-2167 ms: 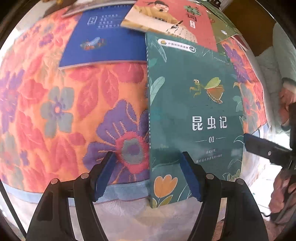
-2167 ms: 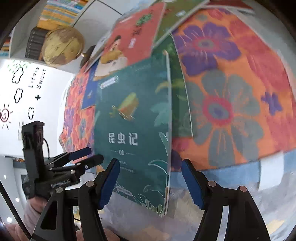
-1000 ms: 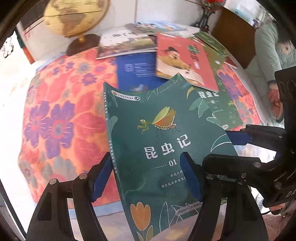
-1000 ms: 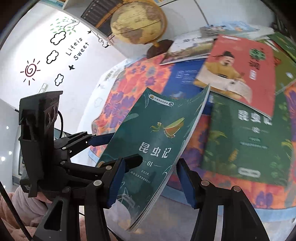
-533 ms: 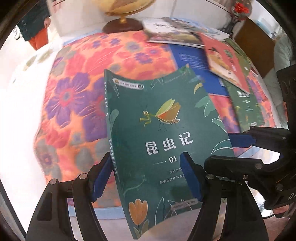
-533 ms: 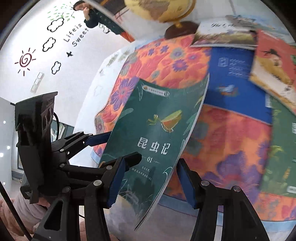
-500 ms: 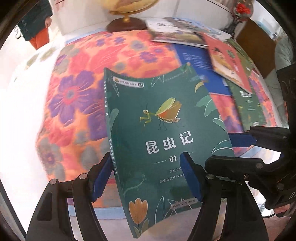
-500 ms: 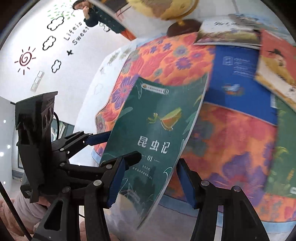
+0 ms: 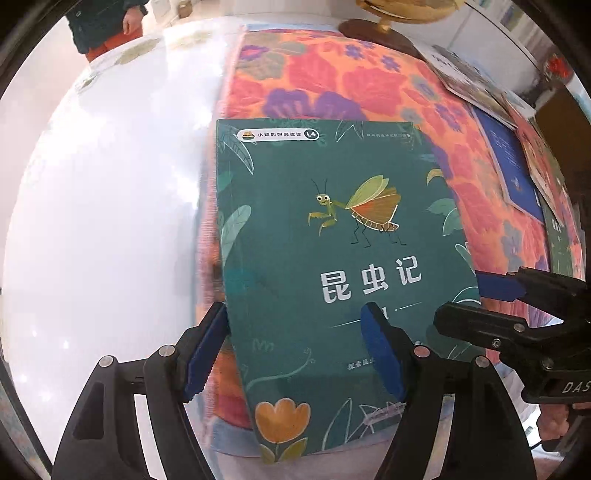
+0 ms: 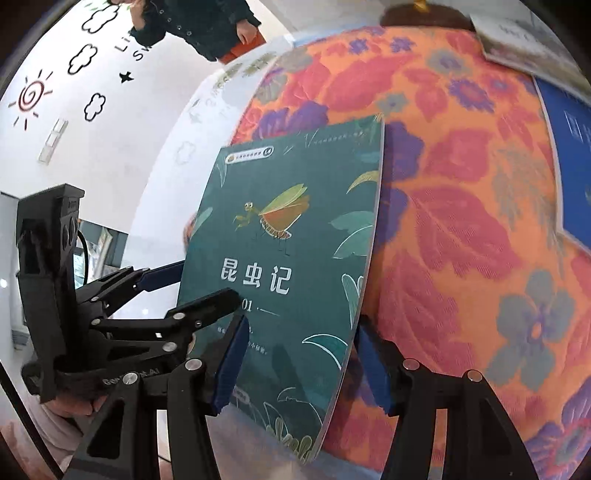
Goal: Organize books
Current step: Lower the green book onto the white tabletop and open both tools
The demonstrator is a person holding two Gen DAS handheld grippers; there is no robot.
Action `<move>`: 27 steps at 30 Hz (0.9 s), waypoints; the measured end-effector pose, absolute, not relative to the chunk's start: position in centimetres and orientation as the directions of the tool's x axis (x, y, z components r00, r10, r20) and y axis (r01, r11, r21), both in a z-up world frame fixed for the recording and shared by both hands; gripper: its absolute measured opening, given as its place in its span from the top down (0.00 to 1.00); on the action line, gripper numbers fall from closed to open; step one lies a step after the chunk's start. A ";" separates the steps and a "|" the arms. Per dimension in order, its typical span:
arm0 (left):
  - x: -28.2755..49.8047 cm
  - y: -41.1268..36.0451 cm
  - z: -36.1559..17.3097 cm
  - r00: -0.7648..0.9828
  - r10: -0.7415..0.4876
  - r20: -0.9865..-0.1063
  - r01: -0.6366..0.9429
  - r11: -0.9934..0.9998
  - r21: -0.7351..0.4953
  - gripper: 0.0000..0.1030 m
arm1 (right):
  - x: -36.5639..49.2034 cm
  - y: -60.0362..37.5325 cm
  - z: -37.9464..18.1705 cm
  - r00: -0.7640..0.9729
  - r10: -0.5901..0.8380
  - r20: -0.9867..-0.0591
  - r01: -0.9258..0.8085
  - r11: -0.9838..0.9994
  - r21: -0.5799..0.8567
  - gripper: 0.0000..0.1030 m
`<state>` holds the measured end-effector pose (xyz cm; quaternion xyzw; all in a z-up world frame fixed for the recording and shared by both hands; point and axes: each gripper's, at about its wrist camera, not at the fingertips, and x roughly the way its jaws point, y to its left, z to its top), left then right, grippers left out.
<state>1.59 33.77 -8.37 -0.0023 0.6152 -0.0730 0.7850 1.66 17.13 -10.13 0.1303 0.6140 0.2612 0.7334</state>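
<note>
Two hand-held grippers flank one green insect book, titled in white Chinese characters with a mantis on the cover. At the bottom of the left wrist view, the left gripper has its two blue-padded fingers set wide apart: one sits just beside the book's spine edge, the other lies across the front of the cover. The right gripper, at the bottom of its own view, is likewise spread, and the book's open page edge runs down between its two fingers. Seen from the opposite camera, each tool has one finger in front of the cover and one behind it, with a visible gap between them.

The book is tilted, its near end hanging past the near left corner of the floral orange tablecloth; whether its far end touches the cloth cannot be told.

Further back, at the right of the left wrist view, four more books lie on the cloth: a blue book, a pale picture book, and a red cover and a second green cover, both blurred at the frame edge. One globe stands at top centre. One bystander in a dark jacket stands at upper left.
</note>
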 end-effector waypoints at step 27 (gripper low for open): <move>2.9 33.9 -7.5 0.224 0.011 -0.975 0.091 0.995 0.033 0.29 | 1.2 16.9 -9.8 0.112 0.573 -0.812 -0.158 0.817 0.555 0.43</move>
